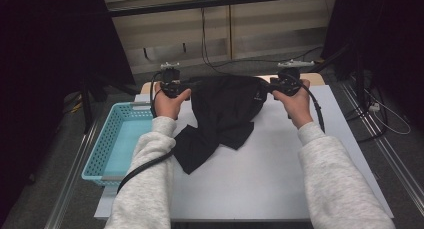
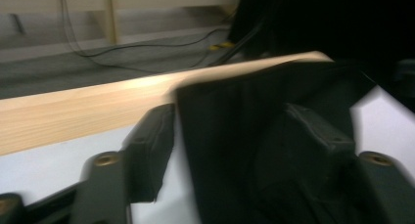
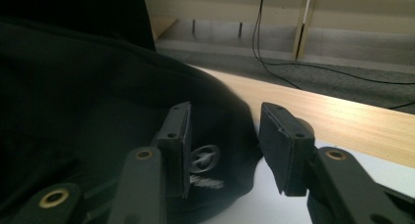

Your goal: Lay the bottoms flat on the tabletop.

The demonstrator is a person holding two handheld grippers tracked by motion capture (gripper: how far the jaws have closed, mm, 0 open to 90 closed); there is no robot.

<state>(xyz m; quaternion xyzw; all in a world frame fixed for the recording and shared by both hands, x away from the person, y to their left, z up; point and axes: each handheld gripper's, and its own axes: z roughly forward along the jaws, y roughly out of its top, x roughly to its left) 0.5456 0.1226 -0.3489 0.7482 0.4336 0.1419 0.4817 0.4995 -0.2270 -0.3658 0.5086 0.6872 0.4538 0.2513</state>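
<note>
At the left, a light-blue plastic basket (image 1: 117, 139) with a perforated lattice wall sits just beside the white tabletop (image 1: 260, 179), its long side along the table's left edge. The tabletop is smooth and matte, with a pale wooden strip (image 2: 73, 111) of visible grain along its far edge.

The left gripper (image 1: 171, 88) is held by a hand in a pale fleecy sleeve at the far left part of the table. In the left gripper view its black jaws stand spread, and the cloth's edge lies between them without being pinched: the left pad is clear of the fabric, the right jaw lies against it.

The black garment (image 1: 222, 116), soft and matte, lies crumpled on the far middle of the table, bunched high between the two grippers and trailing a flat flap toward the near left. A small pale printed logo (image 3: 205, 160) shows on it in the right gripper view.

The right gripper (image 1: 285, 84) is at the garment's right end; its flat rubbery pads (image 3: 279, 145) stand apart, with the cloth's rounded edge below them, not gripped.

The near and right parts of the tabletop lie bare.
</note>
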